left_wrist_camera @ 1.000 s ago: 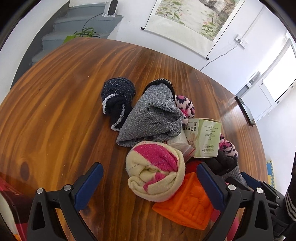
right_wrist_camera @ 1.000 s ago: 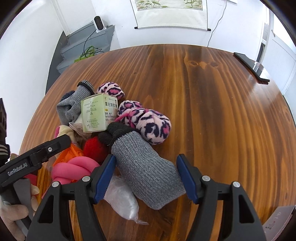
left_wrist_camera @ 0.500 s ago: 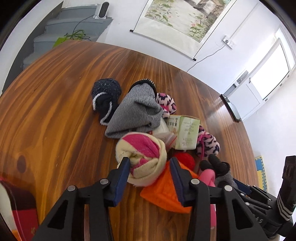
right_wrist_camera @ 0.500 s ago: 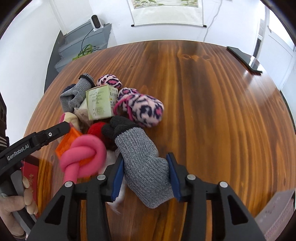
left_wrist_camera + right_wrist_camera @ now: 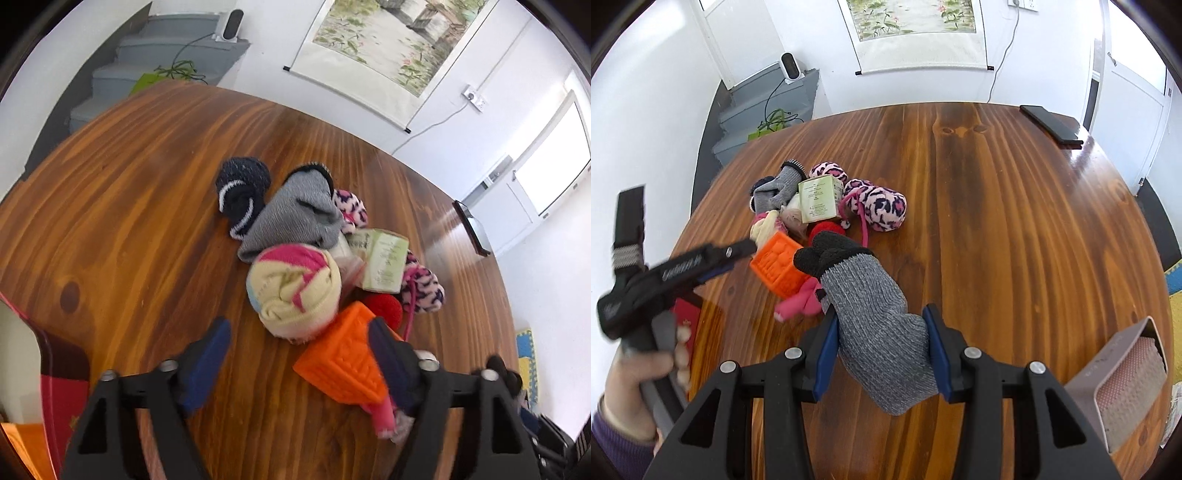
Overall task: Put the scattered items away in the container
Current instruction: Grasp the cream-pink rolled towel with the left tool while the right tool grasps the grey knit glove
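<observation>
Crowding left hand-held gripper (image 5: 299,354), jaws just widened, empty: orange block (image 5: 343,365), rolled sock (image 5: 295,291); right hand-held gripper (image 5: 882,354) clamps grey glove (image 5: 871,314).

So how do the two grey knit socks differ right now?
The grey sock with the black cuff is clamped between the right gripper pads, lifted clear of the pile; the other grey sock lies loose on the table, ungripped. The held one hangs stretched and upright; the lying one is flattened against the navy sock and the leopard-print sock. Both are grey ribbed knit with dark cuffs.
</observation>
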Tool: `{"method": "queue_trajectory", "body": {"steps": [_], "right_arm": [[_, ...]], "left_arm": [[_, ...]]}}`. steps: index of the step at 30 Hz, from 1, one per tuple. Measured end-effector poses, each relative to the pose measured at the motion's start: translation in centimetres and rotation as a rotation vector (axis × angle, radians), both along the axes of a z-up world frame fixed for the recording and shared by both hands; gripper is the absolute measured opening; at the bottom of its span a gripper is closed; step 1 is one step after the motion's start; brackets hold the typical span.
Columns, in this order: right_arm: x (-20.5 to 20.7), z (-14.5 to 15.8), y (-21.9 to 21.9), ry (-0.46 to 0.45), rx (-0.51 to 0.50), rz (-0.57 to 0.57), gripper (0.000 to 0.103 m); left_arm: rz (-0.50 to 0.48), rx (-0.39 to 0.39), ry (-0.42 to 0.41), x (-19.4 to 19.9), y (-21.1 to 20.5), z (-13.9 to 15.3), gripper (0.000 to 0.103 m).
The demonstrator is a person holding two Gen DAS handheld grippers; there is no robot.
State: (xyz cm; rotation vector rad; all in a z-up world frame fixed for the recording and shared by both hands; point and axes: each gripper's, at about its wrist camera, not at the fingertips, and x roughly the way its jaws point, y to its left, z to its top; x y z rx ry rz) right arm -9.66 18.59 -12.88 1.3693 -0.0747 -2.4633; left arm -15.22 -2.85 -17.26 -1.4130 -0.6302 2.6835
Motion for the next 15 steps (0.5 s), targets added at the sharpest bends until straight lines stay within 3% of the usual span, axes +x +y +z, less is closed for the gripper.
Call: {"method": "queue_trajectory", "body": {"steps": [13,15], "right_arm": [[1.1,-0.4,1.6,-0.017,-0.029,-0.050,0.048],[1.2,-0.6,1.7,-0.022,-0.035,-0.056,0.048]], "left_arm": [[-0.013,0.040,-0.096,-5.8,0.0,-3.2,0.082],[-0.032,0.058,-0.083,-6.0,0.3,-3.4,0.071]]}}
